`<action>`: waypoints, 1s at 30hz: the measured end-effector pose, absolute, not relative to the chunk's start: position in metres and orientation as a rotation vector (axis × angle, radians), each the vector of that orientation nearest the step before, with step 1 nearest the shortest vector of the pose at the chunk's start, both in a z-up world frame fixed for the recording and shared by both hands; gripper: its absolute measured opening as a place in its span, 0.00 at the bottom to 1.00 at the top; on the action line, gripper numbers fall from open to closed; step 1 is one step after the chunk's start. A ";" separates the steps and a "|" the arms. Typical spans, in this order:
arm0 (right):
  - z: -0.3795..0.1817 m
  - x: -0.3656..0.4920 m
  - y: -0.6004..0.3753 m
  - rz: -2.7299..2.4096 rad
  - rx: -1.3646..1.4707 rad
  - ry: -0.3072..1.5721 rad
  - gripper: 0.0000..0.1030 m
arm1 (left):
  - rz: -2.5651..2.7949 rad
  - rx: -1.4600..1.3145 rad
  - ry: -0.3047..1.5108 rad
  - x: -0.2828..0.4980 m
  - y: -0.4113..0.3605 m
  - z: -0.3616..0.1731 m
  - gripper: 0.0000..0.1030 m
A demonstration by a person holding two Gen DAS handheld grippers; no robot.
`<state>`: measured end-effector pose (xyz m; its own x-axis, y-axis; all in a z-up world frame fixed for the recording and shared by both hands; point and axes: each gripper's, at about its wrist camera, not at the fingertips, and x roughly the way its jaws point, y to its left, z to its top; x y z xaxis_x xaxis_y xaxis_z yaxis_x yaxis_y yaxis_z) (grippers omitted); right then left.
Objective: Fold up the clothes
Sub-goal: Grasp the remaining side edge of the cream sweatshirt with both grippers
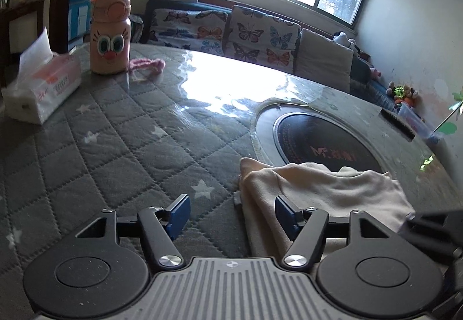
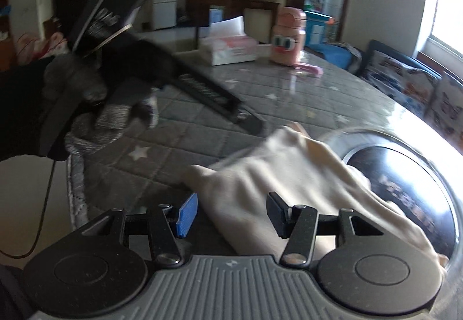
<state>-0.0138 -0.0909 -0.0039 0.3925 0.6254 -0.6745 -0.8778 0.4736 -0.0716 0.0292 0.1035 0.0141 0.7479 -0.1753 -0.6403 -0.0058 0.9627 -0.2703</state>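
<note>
A cream-coloured garment (image 1: pixel 324 186) lies bunched on the grey quilted table cover, partly over the round black cooktop. My left gripper (image 1: pixel 231 212) is open, low over the table, its right finger resting on the garment's left edge. In the right wrist view the same garment (image 2: pixel 292 184) lies spread between and ahead of my right gripper (image 2: pixel 231 214), which is open with the cloth between its fingers. The left gripper, held by a gloved hand (image 2: pixel 121 114), is seen at the upper left of that view.
A pink cartoon bottle (image 1: pixel 110 33) with a pink strap and a tissue pack (image 1: pixel 40 85) stand at the table's far left. A round black cooktop (image 1: pixel 324 140) is set into the table (image 1: pixel 115 131). A sofa with butterfly cushions (image 1: pixel 246 33) stands behind.
</note>
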 end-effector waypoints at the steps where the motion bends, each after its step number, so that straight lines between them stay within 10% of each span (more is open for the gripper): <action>1: -0.006 -0.015 -0.086 1.005 -0.473 0.625 0.52 | -0.100 -0.280 0.726 0.030 0.103 0.014 0.66; 9: -0.019 -0.031 -0.060 1.006 -0.612 0.566 0.46 | -0.127 -0.392 0.769 0.037 0.100 0.008 0.66; 15: -0.017 -0.025 -0.064 0.966 -0.549 0.580 0.17 | -0.126 -0.494 0.794 0.040 0.103 0.004 0.66; 30: 0.014 -0.009 -0.105 0.961 -0.322 0.586 0.11 | -0.102 -0.805 0.850 0.048 0.117 -0.005 0.66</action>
<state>-0.0089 -0.1053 0.0136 0.4356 0.6720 -0.5989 -0.8400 0.5425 -0.0022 0.0481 0.1169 -0.0052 0.6738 -0.3848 -0.6309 -0.2242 0.7070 -0.6707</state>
